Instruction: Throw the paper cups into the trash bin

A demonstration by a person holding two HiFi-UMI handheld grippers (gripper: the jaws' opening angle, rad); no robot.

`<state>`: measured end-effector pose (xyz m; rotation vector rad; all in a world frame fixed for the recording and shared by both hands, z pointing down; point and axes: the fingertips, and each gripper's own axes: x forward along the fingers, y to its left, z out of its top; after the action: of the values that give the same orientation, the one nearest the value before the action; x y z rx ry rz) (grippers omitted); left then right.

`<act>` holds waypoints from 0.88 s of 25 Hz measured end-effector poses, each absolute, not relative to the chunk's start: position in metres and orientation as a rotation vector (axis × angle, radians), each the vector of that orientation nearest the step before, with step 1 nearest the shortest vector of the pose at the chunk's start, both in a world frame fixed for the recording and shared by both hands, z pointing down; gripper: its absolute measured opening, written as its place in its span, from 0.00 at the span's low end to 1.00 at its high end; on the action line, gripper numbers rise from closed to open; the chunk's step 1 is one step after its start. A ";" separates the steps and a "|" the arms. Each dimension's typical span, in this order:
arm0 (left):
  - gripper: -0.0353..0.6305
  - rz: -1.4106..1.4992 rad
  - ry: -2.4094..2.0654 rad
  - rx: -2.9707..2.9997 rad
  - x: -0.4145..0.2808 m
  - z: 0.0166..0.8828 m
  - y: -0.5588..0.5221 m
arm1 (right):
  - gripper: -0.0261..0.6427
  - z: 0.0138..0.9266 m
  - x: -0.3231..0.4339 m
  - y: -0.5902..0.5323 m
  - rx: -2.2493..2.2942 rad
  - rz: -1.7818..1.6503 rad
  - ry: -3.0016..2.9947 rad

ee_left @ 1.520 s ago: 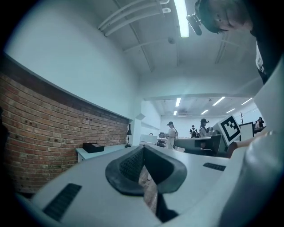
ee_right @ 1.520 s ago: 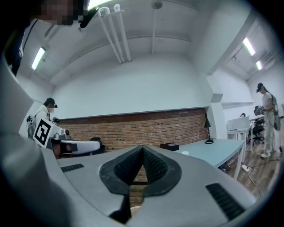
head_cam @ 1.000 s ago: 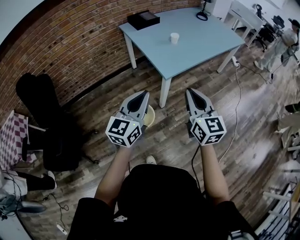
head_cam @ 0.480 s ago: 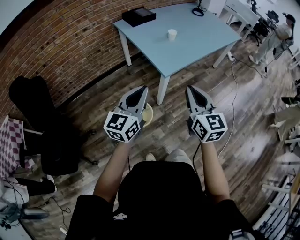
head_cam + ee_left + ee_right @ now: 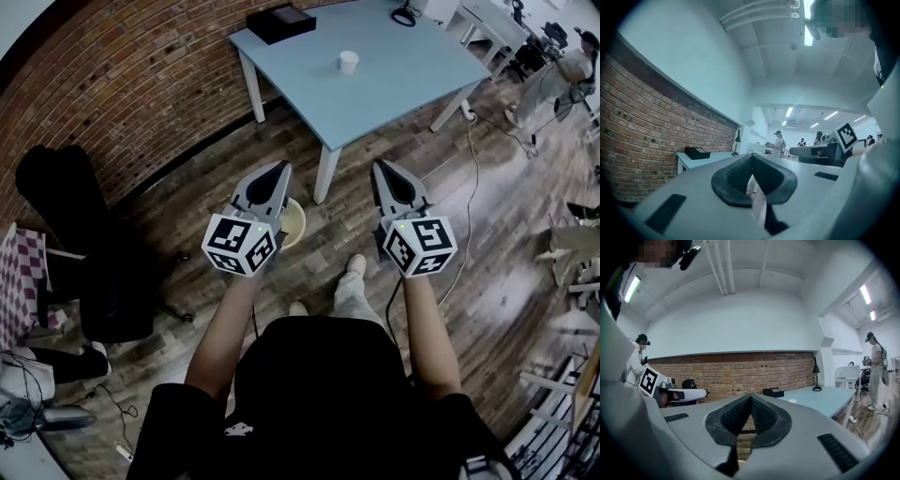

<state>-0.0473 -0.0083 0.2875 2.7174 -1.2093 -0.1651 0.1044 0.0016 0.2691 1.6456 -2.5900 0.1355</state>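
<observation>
A white paper cup stands alone on the light blue table ahead of me; the right gripper view shows this cup small on the table top. A pale round trash bin sits on the wood floor by the table's near leg, partly hidden behind my left gripper. Both grippers are held at waist height, well short of the table, pointing toward it. My left gripper is shut and empty. So is my right gripper, whose pads meet with nothing between them.
A black box lies on the table's far left corner. A brick wall runs along the left, with a black office chair beside it. A cable trails over the floor at right. A person stands at the far right.
The person holding the grippers has stepped forward, and a foot now shows between the grippers. Both grippers stay shut, side by side, much as before.
</observation>
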 end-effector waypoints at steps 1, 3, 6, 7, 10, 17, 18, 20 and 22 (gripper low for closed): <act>0.07 -0.166 -1.216 2.716 -0.045 0.287 -0.012 | 0.04 0.270 0.108 -0.002 1.642 0.135 -2.592; 0.07 -0.158 -1.229 2.720 -0.037 0.288 -0.019 | 0.04 0.272 0.117 -0.011 1.640 0.140 -2.600; 0.07 -0.139 -1.241 2.719 -0.021 0.289 -0.031 | 0.04 0.274 0.134 -0.025 1.639 0.152 -2.610; 0.07 -0.133 -1.242 2.720 -0.016 0.289 -0.035 | 0.04 0.274 0.138 -0.030 1.637 0.155 -2.612; 0.07 -0.116 -1.250 2.720 -0.004 0.292 -0.049 | 0.04 0.277 0.151 -0.048 1.631 0.167 -2.623; 0.07 -0.102 -1.284 2.695 0.029 0.294 -0.091 | 0.04 0.282 0.184 -0.092 1.602 0.192 -2.640; 0.07 -0.103 -1.288 2.690 0.033 0.294 -0.098 | 0.04 0.282 0.188 -0.099 1.597 0.196 -2.641; 0.07 -0.109 -1.297 2.677 0.042 0.294 -0.110 | 0.04 0.282 0.198 -0.112 1.588 0.201 -2.646; 0.07 -0.117 -1.313 2.665 0.050 0.292 -0.121 | 0.04 0.282 0.207 -0.124 1.580 0.206 -2.652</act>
<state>0.0497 -0.1208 0.2919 2.6646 -1.3127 -0.1172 0.2074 -0.1236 0.2815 1.5795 -2.6525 0.2063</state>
